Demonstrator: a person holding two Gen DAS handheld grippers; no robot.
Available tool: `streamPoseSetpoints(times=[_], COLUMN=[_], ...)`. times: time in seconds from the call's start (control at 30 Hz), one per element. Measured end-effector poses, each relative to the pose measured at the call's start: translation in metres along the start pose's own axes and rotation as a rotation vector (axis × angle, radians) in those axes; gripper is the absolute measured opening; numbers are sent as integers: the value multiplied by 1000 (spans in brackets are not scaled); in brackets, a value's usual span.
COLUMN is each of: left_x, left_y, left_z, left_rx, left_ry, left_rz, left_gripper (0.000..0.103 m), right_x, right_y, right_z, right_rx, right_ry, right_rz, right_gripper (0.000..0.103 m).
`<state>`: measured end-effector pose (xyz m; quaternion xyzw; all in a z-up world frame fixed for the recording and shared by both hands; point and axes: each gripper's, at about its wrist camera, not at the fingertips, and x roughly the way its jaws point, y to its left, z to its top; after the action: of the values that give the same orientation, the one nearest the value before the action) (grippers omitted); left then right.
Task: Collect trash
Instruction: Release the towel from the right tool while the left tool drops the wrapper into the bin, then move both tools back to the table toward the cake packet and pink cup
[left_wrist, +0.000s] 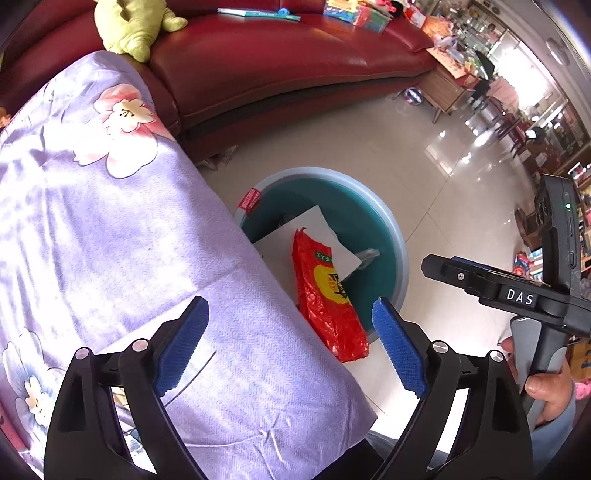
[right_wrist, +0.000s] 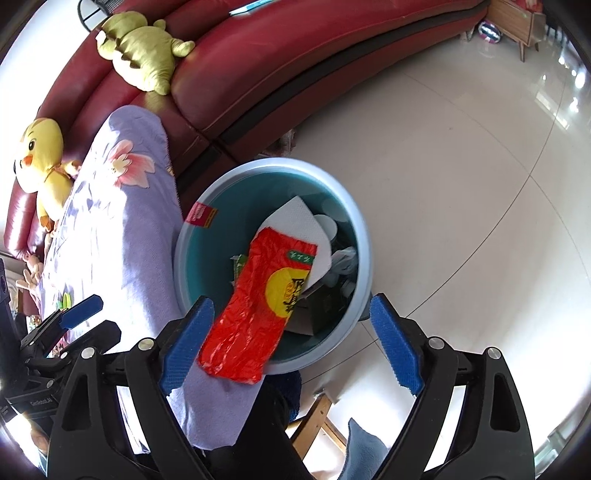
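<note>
A crumpled red foil wrapper (right_wrist: 258, 306) with a yellow disc lies over the round blue bin's rim (right_wrist: 364, 236), between the right tool's (right_wrist: 291, 343) spread, empty jaws; the left tool (left_wrist: 291, 347) is also spread, and "DAS" is legible.

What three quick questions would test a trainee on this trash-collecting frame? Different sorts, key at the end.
1. True or false: the red wrapper lies wholly inside the bin.
2. Which item lies under the wrapper's upper end? A) white paper B) a green bottle C) a book
3. Fill in: the left hand-held gripper and right hand-held gripper both have their jaws ____.

Key
1. False: it hangs over the near rim, its lower end outside, by the floral purple cloth.
2. A
3. open, pads clear of the wrapper.
</note>
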<state>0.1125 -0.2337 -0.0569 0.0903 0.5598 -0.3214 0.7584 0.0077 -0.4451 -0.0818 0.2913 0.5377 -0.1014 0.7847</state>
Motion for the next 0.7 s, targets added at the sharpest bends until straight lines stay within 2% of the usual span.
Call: streamPoseSetpoints(times=[0.43, 0.7], left_x=[-58, -103], left_y=[72, 134], left_z=[-53, -91], left_rx=[-108, -215], left_ry=[-61, -129], left_rz=[53, 95], left_gripper=[92, 93], right_x=[-6, 6], right_y=[83, 156], right_z=[-32, -67], right_rx=[-136, -256], right_ry=[29, 106], right_rz=[16, 51], right_gripper=[83, 83])
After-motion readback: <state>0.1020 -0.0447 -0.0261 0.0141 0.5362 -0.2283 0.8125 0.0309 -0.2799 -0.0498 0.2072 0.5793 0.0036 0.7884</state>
